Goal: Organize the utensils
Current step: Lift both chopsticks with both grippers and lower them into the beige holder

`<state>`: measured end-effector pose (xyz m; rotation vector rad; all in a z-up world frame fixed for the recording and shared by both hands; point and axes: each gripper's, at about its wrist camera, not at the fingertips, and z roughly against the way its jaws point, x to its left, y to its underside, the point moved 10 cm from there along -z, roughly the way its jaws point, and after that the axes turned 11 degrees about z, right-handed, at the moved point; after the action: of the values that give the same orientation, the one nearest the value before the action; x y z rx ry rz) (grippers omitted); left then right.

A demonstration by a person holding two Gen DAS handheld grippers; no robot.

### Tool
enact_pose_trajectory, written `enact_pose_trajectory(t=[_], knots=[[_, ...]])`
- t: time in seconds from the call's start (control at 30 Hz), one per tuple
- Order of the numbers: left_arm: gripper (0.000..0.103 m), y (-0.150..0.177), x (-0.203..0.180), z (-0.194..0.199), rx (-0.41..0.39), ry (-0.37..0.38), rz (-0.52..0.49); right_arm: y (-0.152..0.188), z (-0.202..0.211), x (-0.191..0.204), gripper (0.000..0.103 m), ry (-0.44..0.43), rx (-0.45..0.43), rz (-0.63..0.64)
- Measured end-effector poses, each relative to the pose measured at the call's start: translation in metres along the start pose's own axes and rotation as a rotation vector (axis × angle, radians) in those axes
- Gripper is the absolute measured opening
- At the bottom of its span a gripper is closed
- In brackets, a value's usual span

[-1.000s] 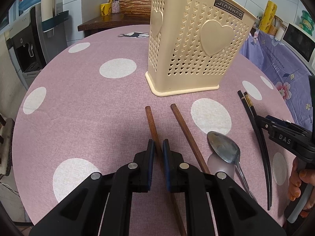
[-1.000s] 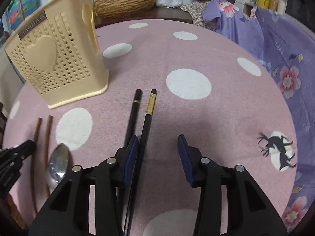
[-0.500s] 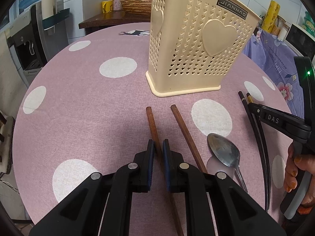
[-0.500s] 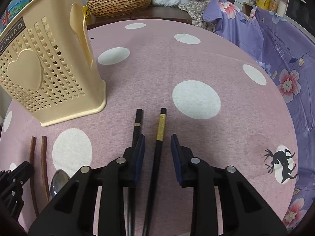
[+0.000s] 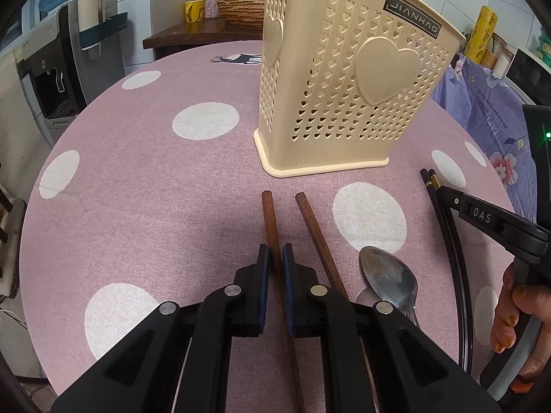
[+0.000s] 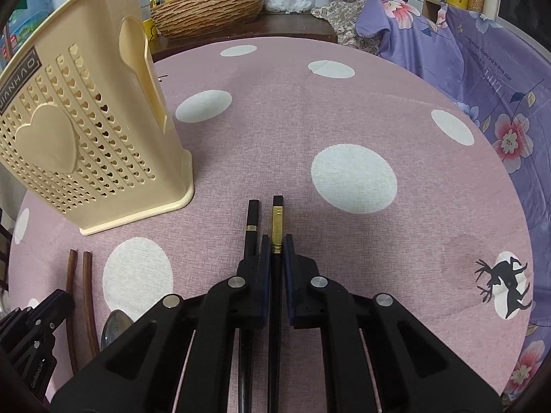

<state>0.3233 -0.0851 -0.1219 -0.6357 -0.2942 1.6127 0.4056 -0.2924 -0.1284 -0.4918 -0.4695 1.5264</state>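
Left wrist view shows the left gripper [image 5: 275,258] clamped on 1 brown wooden chopstick [image 5: 272,227], the right gripper [image 6: 274,253] pinching 1 black chopstick [image 6: 277,223]; the pickup step looks done, so next each likely needs lifting and upending into the cream utensil holder [image 5: 344,86].

Holder: a tall cream basket [image 5: 344,103] with heart holes stands upright at 12 o'clock.
Brown chopsticks: two [image 5: 270,220] [image 5: 311,227] lie flat side by side, tips toward 12 o'clock.
Spoon: shiny metal [image 5: 387,277], bowl up, at 3 o'clock of them.
Black chopsticks: two [image 6: 252,223] [image 6: 277,220] with gold bands, close together.
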Motion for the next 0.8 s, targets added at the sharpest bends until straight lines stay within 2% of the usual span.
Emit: enact_pose_trajectory(t=[0.2, 0.37, 0.63, 0.8], knots=[[0.008, -0.001, -0.001, 0.001, 0.003, 0.007, 0.001, -0.007, 0.015, 0.001, 0.008, -0.052, -0.068, -0.011], [0.008, -0.010, -0.005, 0.014, -0.030, 0.036, 0.005, -0.016, 0.043, 0.002, 0.008, -0.111, -0.127, -0.012], [0.008, -0.039, -0.008, 0.075, -0.161, 0.125, 0.021, -0.028, 0.112, -0.008, 0.008, -0.203, -0.237, -0.011], [0.008, -0.055, -0.008, 0.116, -0.245, 0.169, 0.019, -0.031, 0.164, -0.014, 0.008, -0.214, -0.317, 0.038]])
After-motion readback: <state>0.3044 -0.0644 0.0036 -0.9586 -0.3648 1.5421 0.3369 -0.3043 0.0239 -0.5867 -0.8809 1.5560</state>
